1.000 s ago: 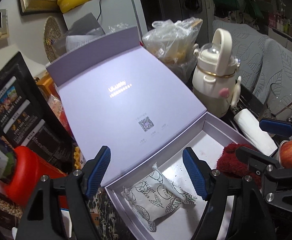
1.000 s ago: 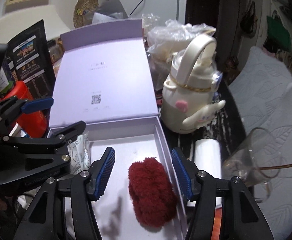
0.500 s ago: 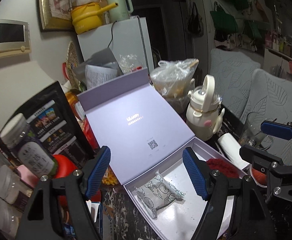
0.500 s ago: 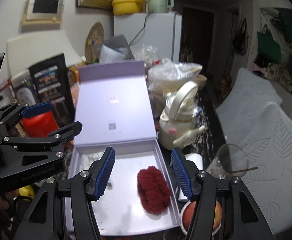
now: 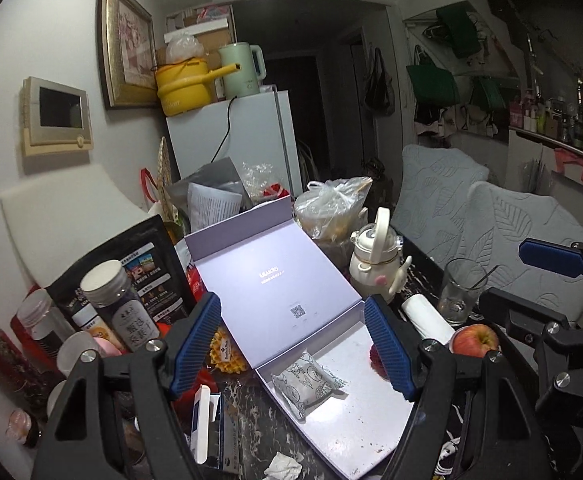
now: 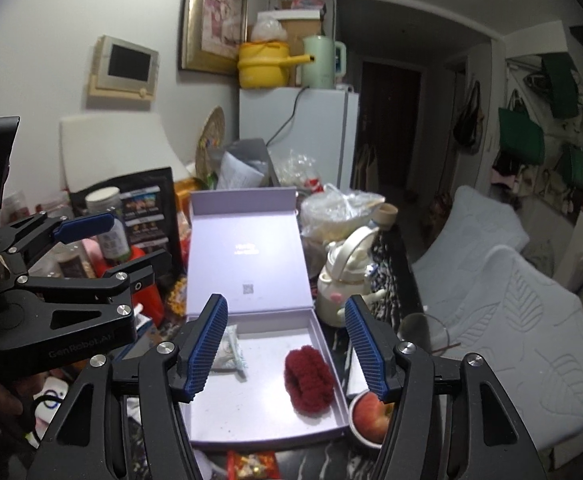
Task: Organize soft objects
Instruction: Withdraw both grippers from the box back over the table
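Above a cluttered dark marble table (image 5: 251, 400): left gripper (image 5: 293, 346) with blue ribbed pads spread apart and empty, hanging over the open lilac cardboard gift box (image 5: 355, 412). Alongside it, right gripper (image 6: 287, 346), jaws opening with nothing pressed between them, likewise clear of the box. Inside the tray (image 6: 259, 412), two soft items lying well apart: a white printed fabric pouch (image 5: 307, 380) near the tray's left wall, and a fluffy dark-red scrunchie (image 6: 309, 378) towards the right wall. Box lid (image 6: 247, 264) standing raised behind the tray. Just right of the box, a red apple in a small bowl (image 6: 369, 414), a white paper roll (image 5: 427, 318), a clear drinking glass (image 5: 461, 296) and a cream kettle-shaped bottle with a looped handle (image 5: 375, 268). To the left, jars and a black printed pouch (image 5: 139, 276).
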Demonstrator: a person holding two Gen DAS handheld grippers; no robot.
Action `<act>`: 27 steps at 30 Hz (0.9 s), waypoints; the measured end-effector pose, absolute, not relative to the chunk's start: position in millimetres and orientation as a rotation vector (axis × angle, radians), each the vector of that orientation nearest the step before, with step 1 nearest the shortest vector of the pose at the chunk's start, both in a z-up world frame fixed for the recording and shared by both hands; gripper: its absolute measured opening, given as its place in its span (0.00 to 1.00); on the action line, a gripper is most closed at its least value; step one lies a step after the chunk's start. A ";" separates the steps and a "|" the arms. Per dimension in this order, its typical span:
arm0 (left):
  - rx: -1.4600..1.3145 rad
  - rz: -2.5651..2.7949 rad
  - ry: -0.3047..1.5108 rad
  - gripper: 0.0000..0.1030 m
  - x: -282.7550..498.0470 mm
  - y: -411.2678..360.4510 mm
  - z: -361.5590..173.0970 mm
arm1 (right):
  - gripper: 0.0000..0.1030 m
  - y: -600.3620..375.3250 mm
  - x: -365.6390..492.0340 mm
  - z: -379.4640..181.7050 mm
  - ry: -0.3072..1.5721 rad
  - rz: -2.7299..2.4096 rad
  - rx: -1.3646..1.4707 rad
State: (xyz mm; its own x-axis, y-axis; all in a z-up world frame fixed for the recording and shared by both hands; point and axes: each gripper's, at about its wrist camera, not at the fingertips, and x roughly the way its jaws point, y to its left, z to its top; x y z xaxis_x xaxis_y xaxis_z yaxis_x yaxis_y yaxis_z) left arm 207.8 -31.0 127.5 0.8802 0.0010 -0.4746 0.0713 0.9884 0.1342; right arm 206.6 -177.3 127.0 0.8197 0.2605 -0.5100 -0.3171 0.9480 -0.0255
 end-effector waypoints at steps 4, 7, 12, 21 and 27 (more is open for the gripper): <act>0.152 -0.044 0.467 0.72 182.2 -30.8 138.4 | 0.64 -180.5 178.2 136.9 0.496 0.303 -0.110; 0.142 -0.050 0.459 0.72 166.6 -29.7 141.9 | 0.68 -183.4 159.4 142.5 0.479 0.302 -0.099; 0.129 -0.069 0.446 0.72 138.4 -25.8 146.5 | 0.70 -188.5 128.7 147.9 0.464 0.307 -0.084; 0.133 -0.104 0.441 0.72 86.7 -27.3 141.3 | 0.73 -193.8 79.8 142.7 0.471 0.315 -0.067; 0.143 -0.124 0.451 0.73 56.9 -27.8 129.9 | 0.75 -191.4 45.4 133.9 0.471 0.329 -0.071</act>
State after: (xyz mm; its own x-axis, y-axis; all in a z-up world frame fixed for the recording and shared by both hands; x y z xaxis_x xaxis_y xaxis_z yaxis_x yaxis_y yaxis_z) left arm 56.9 -27.8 129.9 0.8928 -0.0871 -0.4420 0.1505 0.9824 0.1103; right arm 45.4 -191.4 133.9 0.8396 0.2951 -0.4562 -0.3273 0.9449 0.0087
